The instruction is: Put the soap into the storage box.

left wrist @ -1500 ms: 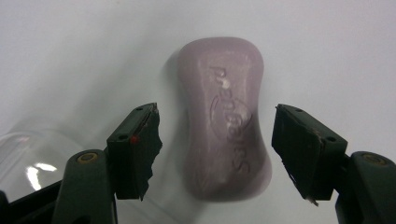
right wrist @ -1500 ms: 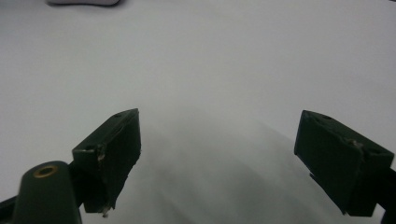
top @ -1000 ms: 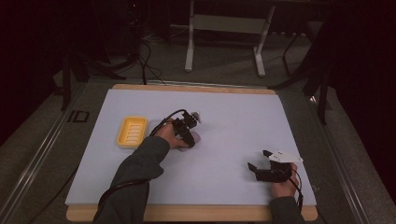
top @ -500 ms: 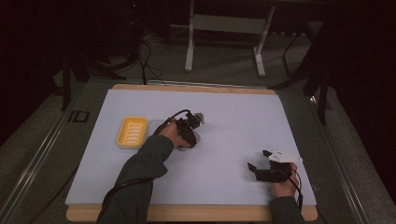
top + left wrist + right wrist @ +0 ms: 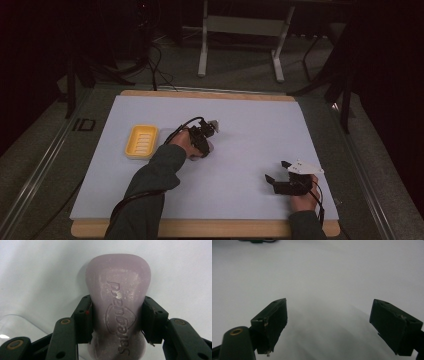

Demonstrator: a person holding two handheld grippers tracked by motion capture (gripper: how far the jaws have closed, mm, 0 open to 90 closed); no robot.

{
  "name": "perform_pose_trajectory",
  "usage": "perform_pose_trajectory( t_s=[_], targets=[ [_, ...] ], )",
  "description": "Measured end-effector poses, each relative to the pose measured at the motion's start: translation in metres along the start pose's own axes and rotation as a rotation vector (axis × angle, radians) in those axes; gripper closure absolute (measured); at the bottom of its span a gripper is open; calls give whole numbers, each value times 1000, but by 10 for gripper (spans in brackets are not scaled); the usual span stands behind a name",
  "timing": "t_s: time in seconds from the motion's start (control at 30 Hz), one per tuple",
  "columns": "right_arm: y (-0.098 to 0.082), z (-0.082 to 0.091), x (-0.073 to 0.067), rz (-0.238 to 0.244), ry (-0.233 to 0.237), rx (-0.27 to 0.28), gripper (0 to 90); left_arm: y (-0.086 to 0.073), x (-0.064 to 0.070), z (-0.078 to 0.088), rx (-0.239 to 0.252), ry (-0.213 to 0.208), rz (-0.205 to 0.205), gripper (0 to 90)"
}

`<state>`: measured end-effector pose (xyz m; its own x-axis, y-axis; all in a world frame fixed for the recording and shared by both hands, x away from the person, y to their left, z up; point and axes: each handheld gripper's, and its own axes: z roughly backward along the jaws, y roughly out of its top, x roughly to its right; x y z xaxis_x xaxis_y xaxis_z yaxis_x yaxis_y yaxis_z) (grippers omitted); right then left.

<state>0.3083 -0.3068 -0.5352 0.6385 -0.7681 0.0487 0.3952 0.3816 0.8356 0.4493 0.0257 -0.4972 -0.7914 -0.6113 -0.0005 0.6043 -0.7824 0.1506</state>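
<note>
from the high view, the left gripper point(image 5: 206, 142) sits near the middle of the white table point(image 5: 250, 125), and the yellow soap dish point(image 5: 141, 141) lies close by on its left side. from up there the soap is mostly hidden under the hand and gripper. the left gripper view shows it well: a pale purple bar of soap point(image 5: 118, 300) lies flat on the table, right between the two black jaws. the jaws have just been closing, and now their pads press on both sides of the bar, at its narrow middle. the far, round end of the soap sticks out past the jaws.

there is a word pressed into the soap. it looks upside down from this camera and seems to say "safeguard", with a shield shape around part of it.

the right gripper point(image 5: 278, 176) rests near the front right part of the table, well apart from the soap. the right gripper view shows its jaws spread wide, with bare white table between them.
</note>
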Motion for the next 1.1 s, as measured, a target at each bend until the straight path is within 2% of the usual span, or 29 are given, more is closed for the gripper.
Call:
perform_pose_trajectory(
  t_s=[0.77, 1.1],
  targets=[
    [0, 0, 0, 1, -3, 1, 143, -15, -18, 21, 20, 11, 33, 501],
    [0, 0, 0, -1, -3, 1, 143, -22, -26, 30, 34, 15, 68, 502]
  ],
)
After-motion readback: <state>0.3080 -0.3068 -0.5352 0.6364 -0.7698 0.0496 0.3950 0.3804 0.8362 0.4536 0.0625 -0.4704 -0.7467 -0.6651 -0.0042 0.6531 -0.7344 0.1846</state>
